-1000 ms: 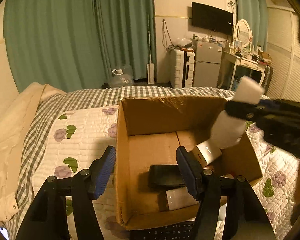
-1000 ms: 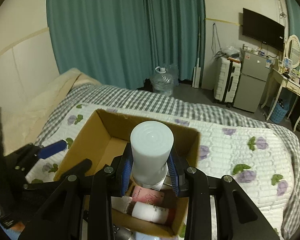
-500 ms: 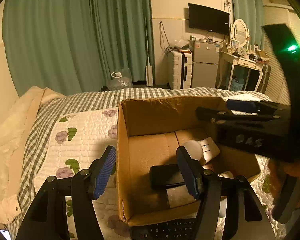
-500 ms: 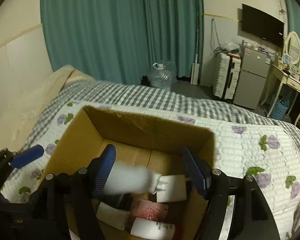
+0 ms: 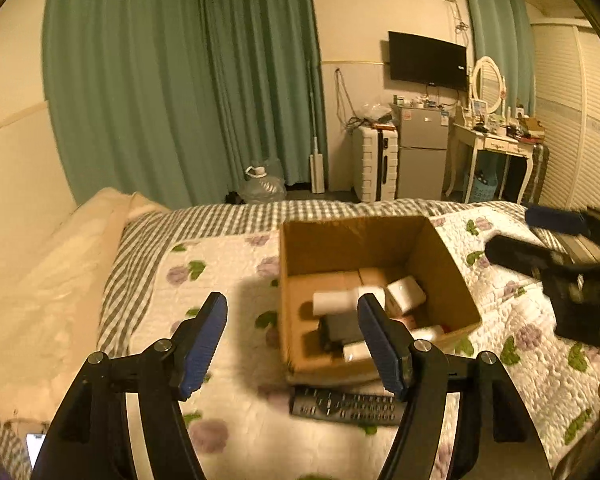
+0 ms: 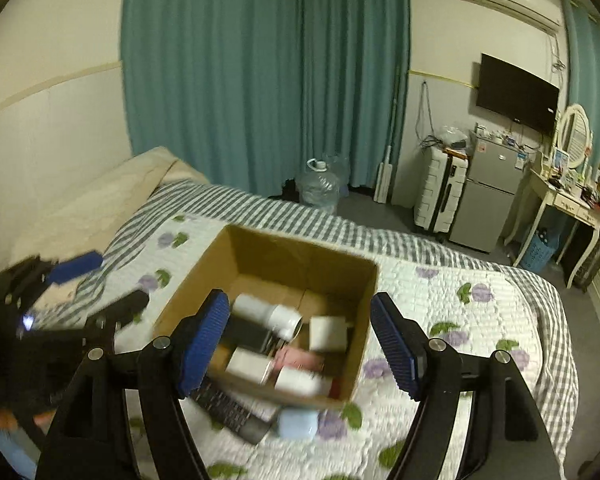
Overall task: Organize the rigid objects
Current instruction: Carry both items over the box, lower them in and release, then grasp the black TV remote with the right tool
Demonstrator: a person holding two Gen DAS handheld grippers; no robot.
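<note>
Both claws, left (image 5: 292, 344) and right (image 6: 300, 344), gape empty above the brown cardboard box (image 6: 300, 258); only the right view shows a pale blue case (image 6: 297, 423) beside it

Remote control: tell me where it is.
The remote control lies on the quilt outside the cardboard box, against its near wall, beside a pale blue case.

- Teal curtains (image 6: 260, 72) hang far ahead of the gripper.
- Water jug (image 6: 320, 190) stands on the floor below them.
- Fridge (image 6: 486, 194), wall TV (image 6: 516, 94) far ahead-right.
</note>
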